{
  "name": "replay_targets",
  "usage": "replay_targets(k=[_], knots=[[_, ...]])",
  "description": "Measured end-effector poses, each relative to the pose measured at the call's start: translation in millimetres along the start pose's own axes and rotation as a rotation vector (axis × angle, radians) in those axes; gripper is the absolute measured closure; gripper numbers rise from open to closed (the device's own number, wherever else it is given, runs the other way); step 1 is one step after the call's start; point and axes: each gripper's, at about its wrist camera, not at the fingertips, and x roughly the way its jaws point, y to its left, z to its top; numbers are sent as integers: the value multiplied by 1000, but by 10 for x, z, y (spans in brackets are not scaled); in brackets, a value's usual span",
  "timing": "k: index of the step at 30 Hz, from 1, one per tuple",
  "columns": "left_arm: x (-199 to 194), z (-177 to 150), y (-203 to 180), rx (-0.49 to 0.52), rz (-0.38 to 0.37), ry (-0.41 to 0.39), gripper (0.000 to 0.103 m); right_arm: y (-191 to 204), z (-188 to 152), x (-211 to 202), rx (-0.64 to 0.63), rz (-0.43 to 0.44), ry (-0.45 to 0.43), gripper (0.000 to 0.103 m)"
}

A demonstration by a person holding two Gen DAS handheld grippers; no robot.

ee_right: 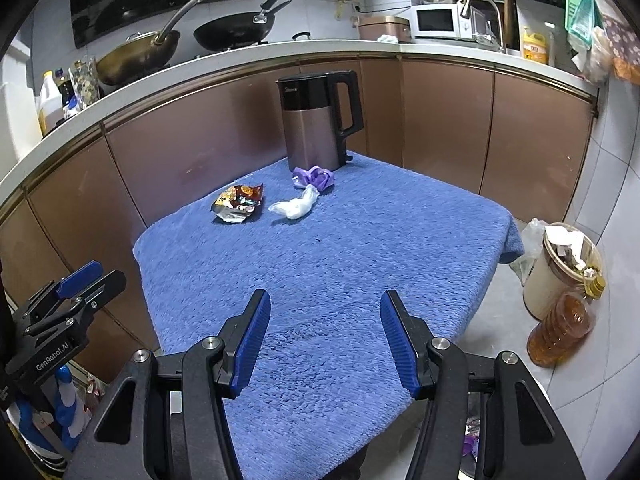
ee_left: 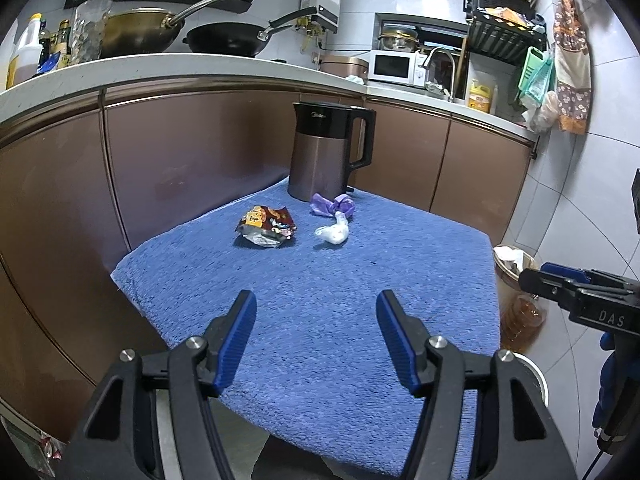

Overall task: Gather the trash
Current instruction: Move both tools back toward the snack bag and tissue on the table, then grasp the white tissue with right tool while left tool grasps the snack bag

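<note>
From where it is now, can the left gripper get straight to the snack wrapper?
Probably yes. The left gripper is open and empty, and only bare blue towel lies between it and the snack wrapper. The kettle stands behind, out of the way.

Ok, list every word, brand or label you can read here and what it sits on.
"DAS" on the right gripper body, seen from the left wrist view.
"GenRobot.AI" on the left gripper body, seen from the right wrist view.
Kettle: brand mark on the black top band, too faint to read.
Snack wrapper: print too small.
Yellow bottle label: blurred.
</note>
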Motion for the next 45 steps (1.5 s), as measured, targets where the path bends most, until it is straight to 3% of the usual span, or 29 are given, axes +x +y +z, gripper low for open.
replay_targets(k=[1, 3, 28, 38, 45], knots=[[7, -5, 15, -2, 2, 1, 42, 11, -3, 15, -2, 1, 2, 38], [26, -18, 47, -9, 8, 6, 42, 50, 3, 43, -9, 5, 4, 36], [543, -105, 433, -62, 91, 93, 42, 288, 206, 638, -72, 58, 52, 34], [1046, -77, 749, -129, 68, 158, 42, 282, 384, 1133, -90, 100, 74, 34], [1596, 275, 1049, -160, 37, 151, 42, 304, 577, 1729, -114, 144, 98, 34]])
